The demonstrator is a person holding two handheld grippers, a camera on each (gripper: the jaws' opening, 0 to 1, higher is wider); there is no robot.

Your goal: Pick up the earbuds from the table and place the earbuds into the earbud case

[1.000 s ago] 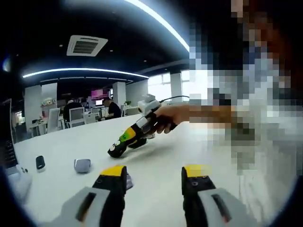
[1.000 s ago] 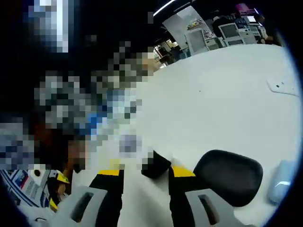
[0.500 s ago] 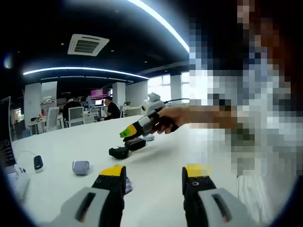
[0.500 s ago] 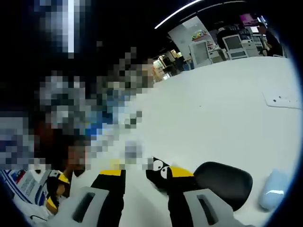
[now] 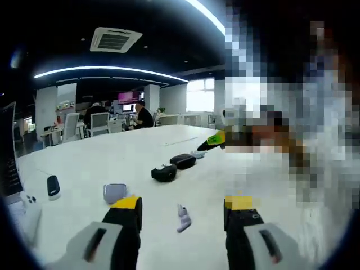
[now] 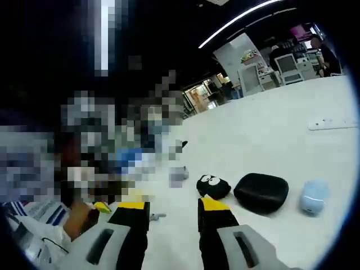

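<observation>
My right tool (image 6: 166, 207) has lifted off the case (image 6: 213, 186) — both tools released, earbud (image 5: 183, 219) untouched mid-bench (image 5: 101, 163).

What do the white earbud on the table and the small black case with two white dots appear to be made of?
The earbud looks like smooth, glossy white plastic, going by its even, pale sheen. The black case reads as hard plastic with a slight sheen and rounded, moulded edges; a rubbery coating cannot be ruled out. The table looks matte white.
</observation>
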